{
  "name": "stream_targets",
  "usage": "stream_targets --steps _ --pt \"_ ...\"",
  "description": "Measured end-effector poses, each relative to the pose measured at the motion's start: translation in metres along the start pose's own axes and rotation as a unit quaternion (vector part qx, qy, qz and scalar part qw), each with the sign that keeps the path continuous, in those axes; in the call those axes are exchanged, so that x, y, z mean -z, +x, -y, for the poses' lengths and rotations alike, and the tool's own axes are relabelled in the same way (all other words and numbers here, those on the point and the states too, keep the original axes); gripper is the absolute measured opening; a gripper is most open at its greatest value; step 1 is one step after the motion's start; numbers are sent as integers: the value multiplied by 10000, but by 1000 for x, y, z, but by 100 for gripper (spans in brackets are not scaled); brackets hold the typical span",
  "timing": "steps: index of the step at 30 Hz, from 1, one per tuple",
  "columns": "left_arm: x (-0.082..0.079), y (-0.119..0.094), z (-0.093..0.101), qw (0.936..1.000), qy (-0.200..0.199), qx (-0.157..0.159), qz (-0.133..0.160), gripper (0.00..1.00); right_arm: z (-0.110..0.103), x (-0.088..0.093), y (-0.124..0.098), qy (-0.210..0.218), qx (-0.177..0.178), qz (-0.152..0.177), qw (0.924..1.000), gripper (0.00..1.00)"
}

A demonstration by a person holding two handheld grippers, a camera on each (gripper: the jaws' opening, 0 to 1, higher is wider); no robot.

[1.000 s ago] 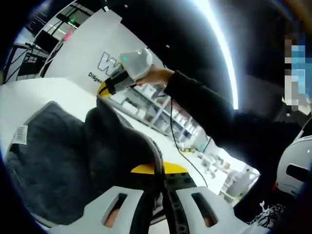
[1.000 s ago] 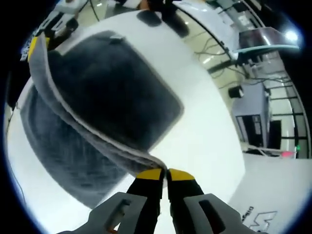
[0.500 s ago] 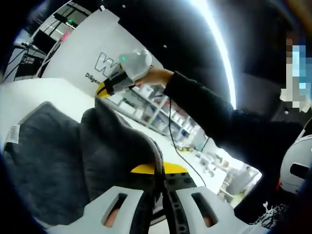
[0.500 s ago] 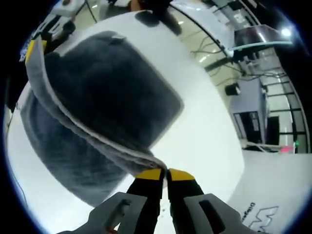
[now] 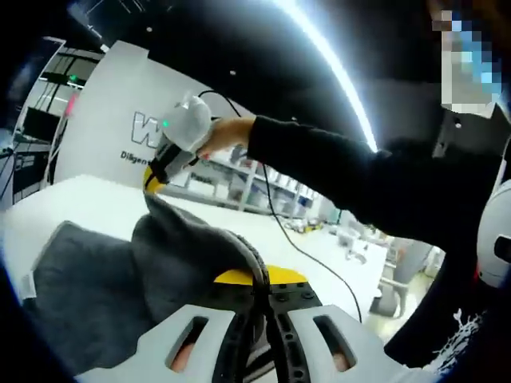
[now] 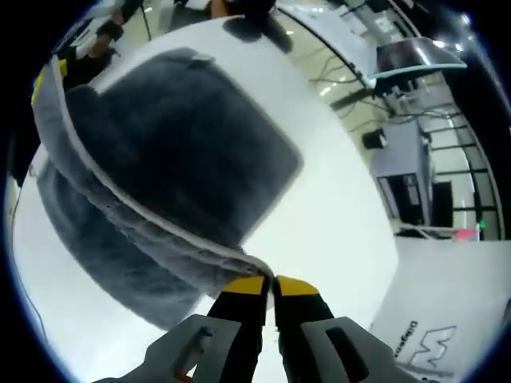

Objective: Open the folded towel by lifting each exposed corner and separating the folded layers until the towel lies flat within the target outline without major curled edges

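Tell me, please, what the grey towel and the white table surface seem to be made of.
Towel: looks like soft terry or microfibre cloth, matte dark grey; its face is fuzzy, its stitched hem is paler, and it sags between the two gripped corners. Table: seems a hard, smooth white board, perhaps laminate; it is even and faintly glossy, but the exact material stays unclear.

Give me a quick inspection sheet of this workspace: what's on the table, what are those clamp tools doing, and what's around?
Surface: white table, bare beside the cloth.
Job's things: dark grey towel, one edge lifted off the table between the two tools, white label at a lower corner.
Clutter: nothing seen.
Grippers: left gripper shut on the towel's edge; right gripper shut on another corner, held by a hand.
Cables: black cable hanging from the right gripper.
Surroundings: white board with lettering, shelving, ceiling light strip.
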State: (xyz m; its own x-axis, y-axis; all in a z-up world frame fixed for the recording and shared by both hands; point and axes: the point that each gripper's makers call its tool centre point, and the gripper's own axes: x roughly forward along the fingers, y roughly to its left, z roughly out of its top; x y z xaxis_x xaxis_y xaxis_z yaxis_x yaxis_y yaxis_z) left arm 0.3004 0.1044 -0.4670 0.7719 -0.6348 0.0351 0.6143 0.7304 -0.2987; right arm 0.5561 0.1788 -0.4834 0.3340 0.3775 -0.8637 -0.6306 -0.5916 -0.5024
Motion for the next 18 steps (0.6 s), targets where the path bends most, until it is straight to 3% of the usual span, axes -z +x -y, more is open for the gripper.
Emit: stream_targets --steps 18 --pt "1 17 41 9990 258 365 -69 0 -22 25 -29 199 202 -141 9995 0"
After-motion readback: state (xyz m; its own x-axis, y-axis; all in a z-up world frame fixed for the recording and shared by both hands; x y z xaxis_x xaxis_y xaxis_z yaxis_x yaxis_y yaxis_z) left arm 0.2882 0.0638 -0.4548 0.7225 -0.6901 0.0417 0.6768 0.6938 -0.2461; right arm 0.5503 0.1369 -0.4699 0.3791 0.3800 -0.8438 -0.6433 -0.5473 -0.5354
